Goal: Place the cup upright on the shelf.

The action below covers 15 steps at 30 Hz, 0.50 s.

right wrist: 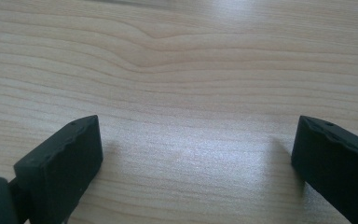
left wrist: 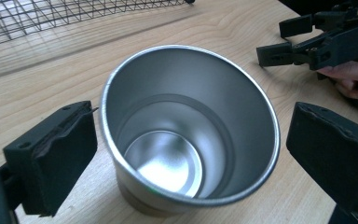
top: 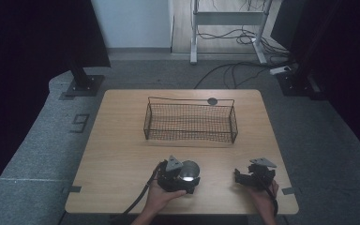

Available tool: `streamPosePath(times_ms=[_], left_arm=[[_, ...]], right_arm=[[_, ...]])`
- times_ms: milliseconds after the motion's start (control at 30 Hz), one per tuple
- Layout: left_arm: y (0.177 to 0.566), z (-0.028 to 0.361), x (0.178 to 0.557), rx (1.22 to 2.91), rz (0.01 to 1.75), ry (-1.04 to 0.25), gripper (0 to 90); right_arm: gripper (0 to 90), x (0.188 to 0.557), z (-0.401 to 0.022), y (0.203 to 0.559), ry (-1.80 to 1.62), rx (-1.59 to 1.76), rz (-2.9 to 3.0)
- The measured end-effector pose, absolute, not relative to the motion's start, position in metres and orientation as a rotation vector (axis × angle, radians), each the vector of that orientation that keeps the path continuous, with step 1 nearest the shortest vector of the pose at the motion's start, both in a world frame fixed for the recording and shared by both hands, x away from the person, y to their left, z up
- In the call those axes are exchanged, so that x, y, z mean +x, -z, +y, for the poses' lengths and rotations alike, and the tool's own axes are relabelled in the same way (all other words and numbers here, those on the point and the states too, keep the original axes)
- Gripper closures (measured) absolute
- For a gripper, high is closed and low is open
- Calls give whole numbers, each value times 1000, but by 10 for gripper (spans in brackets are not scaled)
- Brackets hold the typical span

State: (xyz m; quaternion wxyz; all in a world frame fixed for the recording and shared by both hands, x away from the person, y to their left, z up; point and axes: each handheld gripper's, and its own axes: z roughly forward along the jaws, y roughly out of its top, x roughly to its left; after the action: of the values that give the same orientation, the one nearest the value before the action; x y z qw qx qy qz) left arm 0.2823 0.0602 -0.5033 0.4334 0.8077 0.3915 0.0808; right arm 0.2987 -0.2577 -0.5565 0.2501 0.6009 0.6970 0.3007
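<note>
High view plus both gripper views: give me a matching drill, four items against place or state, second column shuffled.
Items:
1. cup
2. basket
3. left tongs
4. right tongs

Descriptions:
A. wire mesh, at the table's far side
B. open over bare wood
C. steel, upright on the table
D. open, one pad on each side of the cup, not pressing

Pairs: 1-C, 2-A, 3-D, 4-B

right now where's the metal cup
The metal cup stands upright on the table's near edge, left of centre in the high view, between the left gripper's open fingers and in front of the wire basket.
</note>
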Motion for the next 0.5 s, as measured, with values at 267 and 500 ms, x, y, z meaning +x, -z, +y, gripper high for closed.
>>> streamPosePath(times_ms=[267,500], left_arm=[[510,52,285,2014,982,-241,47],[512,50,285,2015,978,-272,121]], right_arm=[[18,299,-258,556,-819,1636,1898],[18,299,-258,556,-817,1636,1898]])
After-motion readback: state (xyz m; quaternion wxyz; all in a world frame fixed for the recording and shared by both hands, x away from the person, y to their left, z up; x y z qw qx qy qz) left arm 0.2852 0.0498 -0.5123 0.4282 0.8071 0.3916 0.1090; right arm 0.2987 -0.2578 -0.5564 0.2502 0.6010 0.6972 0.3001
